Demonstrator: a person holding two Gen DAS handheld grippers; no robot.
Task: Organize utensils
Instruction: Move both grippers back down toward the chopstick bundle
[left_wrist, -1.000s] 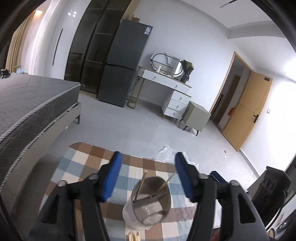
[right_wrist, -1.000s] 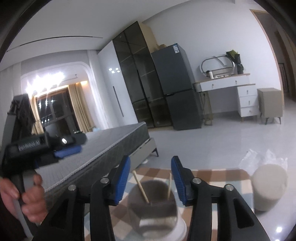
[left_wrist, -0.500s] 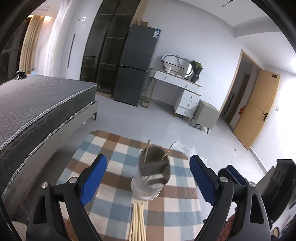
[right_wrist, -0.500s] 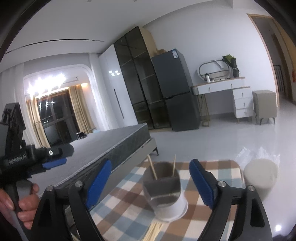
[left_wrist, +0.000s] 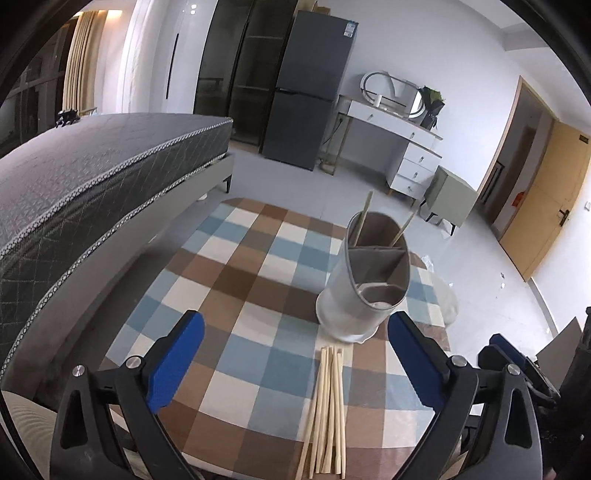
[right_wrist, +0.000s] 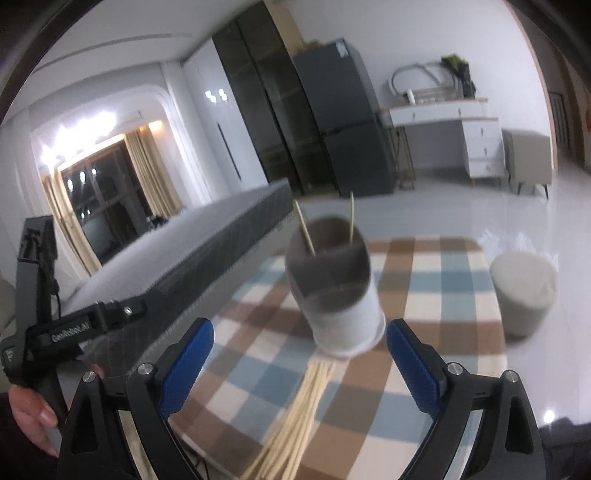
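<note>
While both claws are spread wide, their jaws just opened with nothing between them, the left claw (left_wrist: 295, 363) and right claw (right_wrist: 299, 363) are pointed at loose chopsticks (left_wrist: 327, 410) lying on the checked counter (left_wrist: 236, 288). Only two are seen in the holder (left_wrist: 369, 280); most remain unsorted.

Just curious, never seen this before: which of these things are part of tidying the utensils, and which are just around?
Part of the job:
- grey divided utensil holder
- loose wooden chopsticks
- two chopsticks in the holder

Just around:
- checked tablecloth
- dark mattress
- round beige stool
- dark fridge
</note>
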